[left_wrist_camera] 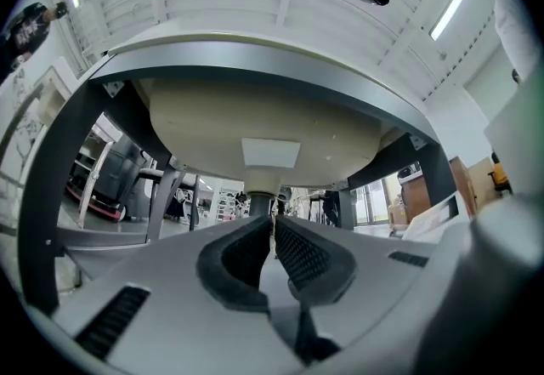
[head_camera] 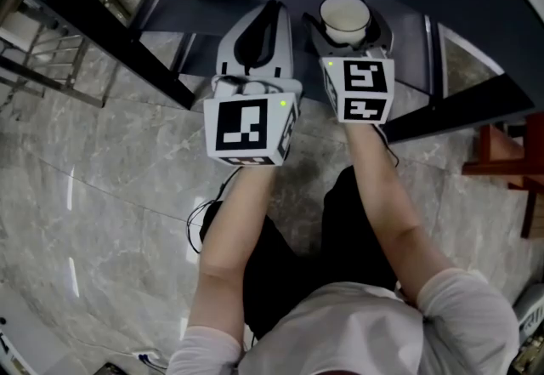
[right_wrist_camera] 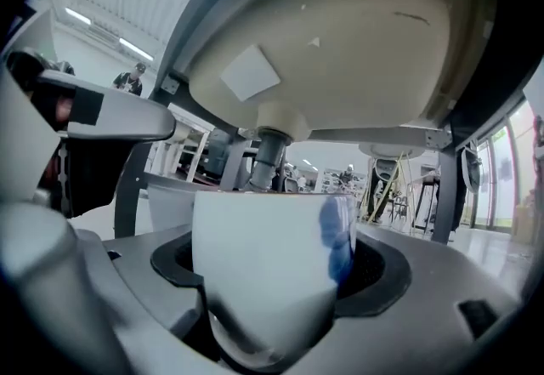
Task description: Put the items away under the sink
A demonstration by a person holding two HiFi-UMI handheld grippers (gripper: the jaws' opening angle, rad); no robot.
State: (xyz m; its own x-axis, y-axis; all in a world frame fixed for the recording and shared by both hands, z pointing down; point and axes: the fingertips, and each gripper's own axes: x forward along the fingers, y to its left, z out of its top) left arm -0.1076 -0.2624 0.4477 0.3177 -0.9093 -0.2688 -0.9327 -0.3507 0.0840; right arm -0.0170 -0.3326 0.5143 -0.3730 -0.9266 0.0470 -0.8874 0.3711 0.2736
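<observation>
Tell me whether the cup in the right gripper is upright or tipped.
Upright. The white cup stands rim-up between the jaws of the right gripper; the head view looks into its open mouth.

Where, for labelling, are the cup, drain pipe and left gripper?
cup [right_wrist_camera: 263, 267], right gripper view, white side wall.
drain pipe [right_wrist_camera: 265, 159], right gripper view, grey shaft.
left gripper [left_wrist_camera: 274, 224], left gripper view, between its jaws.

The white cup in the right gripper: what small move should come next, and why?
Probably ease the white cup down onto the dark shelf, then open the fingers. The right gripper is shut on the cup and sits beneath the sink basin, so only setting it down seems left.
</observation>
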